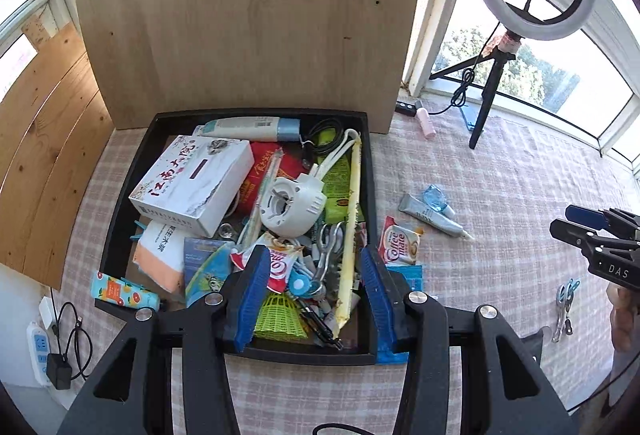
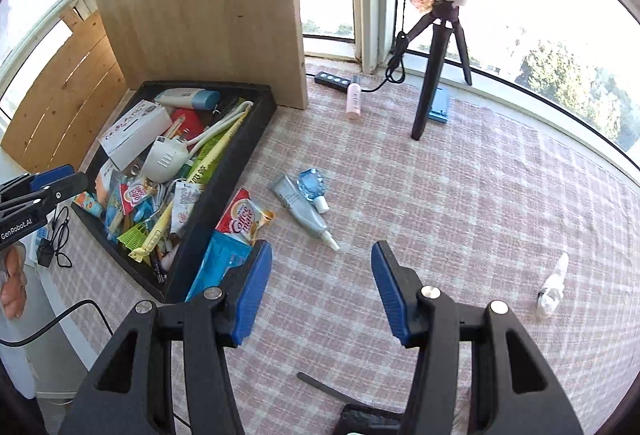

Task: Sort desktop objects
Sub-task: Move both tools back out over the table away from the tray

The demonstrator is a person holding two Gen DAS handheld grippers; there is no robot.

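Observation:
A black tray [image 1: 120, 203] [image 2: 240, 155] holds many mixed items: a white box [image 1: 192, 183], a white round device [image 1: 290, 205], a tube [image 1: 248, 127], a green shuttlecock [image 1: 280, 319]. My left gripper [image 1: 316, 275] is open and empty over the tray's near end. On the checked cloth lie a Coffee-mate sachet [image 1: 400, 245] [image 2: 244, 219], a blue packet [image 2: 218, 263], a grey tube [image 1: 432, 215] [image 2: 300, 209] and a small blue bottle [image 1: 438, 199] [image 2: 312, 187]. My right gripper [image 2: 320, 275] is open and empty above bare cloth, right of the tray; it also shows in the left wrist view [image 1: 576, 225].
An upright wooden board [image 1: 248, 15] stands behind the tray. A ring light on a tripod [image 2: 440, 55], a pink bottle [image 2: 354, 101], a power strip [image 2: 334, 79] and a blue item [image 2: 438, 107] are at the back. A white object [image 2: 552, 291] and clips [image 1: 564, 307] lie at the right.

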